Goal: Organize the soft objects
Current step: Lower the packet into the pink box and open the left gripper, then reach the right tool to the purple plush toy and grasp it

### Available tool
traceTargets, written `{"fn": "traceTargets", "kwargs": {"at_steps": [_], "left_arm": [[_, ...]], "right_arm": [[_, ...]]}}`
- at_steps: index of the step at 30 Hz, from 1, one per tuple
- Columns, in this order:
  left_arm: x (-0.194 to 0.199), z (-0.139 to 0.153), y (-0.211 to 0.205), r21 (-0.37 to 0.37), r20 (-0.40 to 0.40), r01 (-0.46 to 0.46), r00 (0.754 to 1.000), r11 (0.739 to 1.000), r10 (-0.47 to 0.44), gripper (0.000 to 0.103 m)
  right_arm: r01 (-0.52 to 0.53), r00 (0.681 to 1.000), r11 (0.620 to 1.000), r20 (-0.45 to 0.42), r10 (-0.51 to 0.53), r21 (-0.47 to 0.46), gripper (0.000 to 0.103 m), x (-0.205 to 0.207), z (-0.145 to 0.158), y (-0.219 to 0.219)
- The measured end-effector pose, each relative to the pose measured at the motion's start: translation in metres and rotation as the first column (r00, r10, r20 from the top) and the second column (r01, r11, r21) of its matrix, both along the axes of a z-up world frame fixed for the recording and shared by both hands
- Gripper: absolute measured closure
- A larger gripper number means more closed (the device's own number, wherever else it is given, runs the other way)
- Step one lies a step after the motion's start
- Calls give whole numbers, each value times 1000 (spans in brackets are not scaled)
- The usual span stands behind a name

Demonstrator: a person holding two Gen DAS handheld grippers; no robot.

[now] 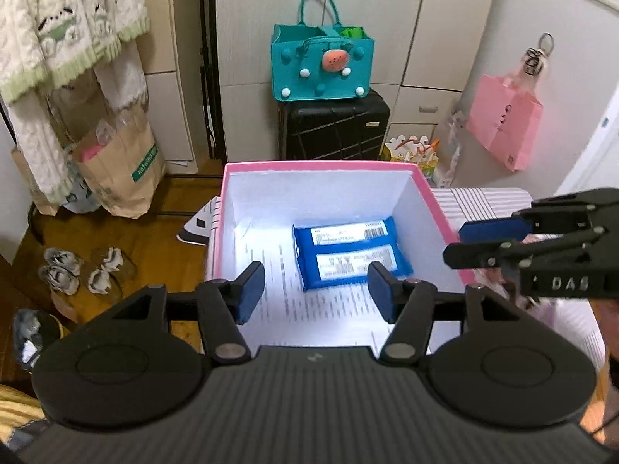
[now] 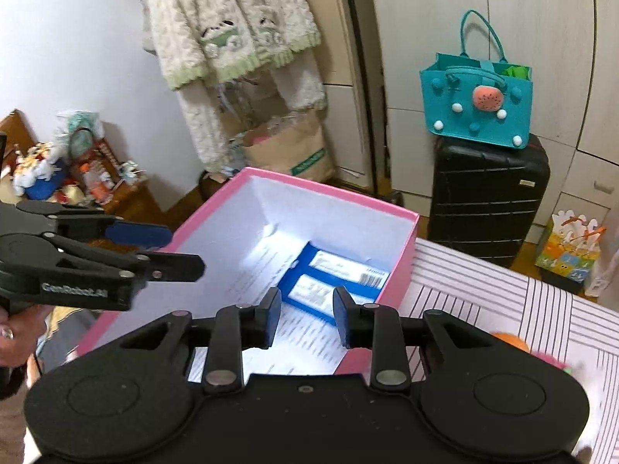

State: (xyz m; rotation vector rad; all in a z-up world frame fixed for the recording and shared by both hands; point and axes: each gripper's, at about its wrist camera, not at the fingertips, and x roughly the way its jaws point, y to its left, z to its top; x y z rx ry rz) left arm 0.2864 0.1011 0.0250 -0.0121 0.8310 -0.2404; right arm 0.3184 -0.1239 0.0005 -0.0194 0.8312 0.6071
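Observation:
A pink box (image 1: 435, 201) with a white inside stands on a striped cloth. A blue soft pack (image 1: 348, 253) with white labels lies on its paper-lined floor; it also shows in the right wrist view (image 2: 329, 282). My left gripper (image 1: 315, 290) is open and empty above the box's near side. My right gripper (image 2: 307, 315) is open and empty over the box's near right corner (image 2: 398, 255). Each gripper shows side-on in the other's view, the right one (image 1: 464, 243) and the left one (image 2: 174, 247).
An orange and pink soft thing (image 2: 514, 344) lies on the striped cloth (image 2: 503, 301) at the right. A black suitcase (image 1: 334, 125) with a teal bag (image 1: 323, 63) stands behind. Paper bags (image 1: 123, 166), slippers (image 1: 83, 270) and hanging clothes are at the left.

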Motion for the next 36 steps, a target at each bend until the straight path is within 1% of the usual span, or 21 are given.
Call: {"fn": "traceTargets", "kwargs": {"at_steps": [4, 6, 9, 12, 14, 17, 19, 23, 29, 34, 36], "left_arm": [[-37, 15, 1, -37, -11, 60, 998, 998, -61, 41], [-60, 22, -4, -31, 4, 102, 995, 994, -102, 41], [-91, 29, -13, -26, 20, 141, 990, 990, -140, 38], [-117, 31, -21, -38, 5, 182, 983, 983, -182, 37], [-133, 31, -27, -34, 2, 209, 978, 977, -209, 36], [-154, 31, -39, -7, 2, 243, 970, 970, -243, 35], [-165, 30, -48, 14, 5, 280, 960, 960, -280, 34], [-177, 24, -69, 57, -15, 332, 943, 941, -332, 34], [-185, 8, -99, 65, -43, 425, 905, 903, -423, 34], [-185, -5, -125, 70, -54, 493, 870, 867, -490, 34], [-183, -10, -133, 68, -50, 508, 861, 859, -505, 34]], "right_arm": [[-53, 998, 998, -18, 54, 42, 67, -27, 12, -12], [-73, 997, 995, -27, 75, 66, 67, -43, 18, -20], [-92, 995, 991, -33, 96, 97, 66, -66, 26, -33], [-99, 995, 989, -19, 102, 110, 64, -92, 32, -48], [-100, 995, 987, -17, 102, 123, 62, -108, 34, -58], [-91, 996, 990, -2, 92, 112, 60, -133, 33, -71], [-77, 997, 991, 9, 77, 105, 59, -149, 30, -80], [-45, 999, 994, 19, 44, 97, 56, -173, 22, -100], [-31, 999, 997, 15, 30, 69, 55, -197, 1, -117], [-11, 1000, 998, 28, 9, 62, 53, -211, -26, -135], [0, 999, 998, 34, -2, 63, 51, -214, -37, -141]]}}
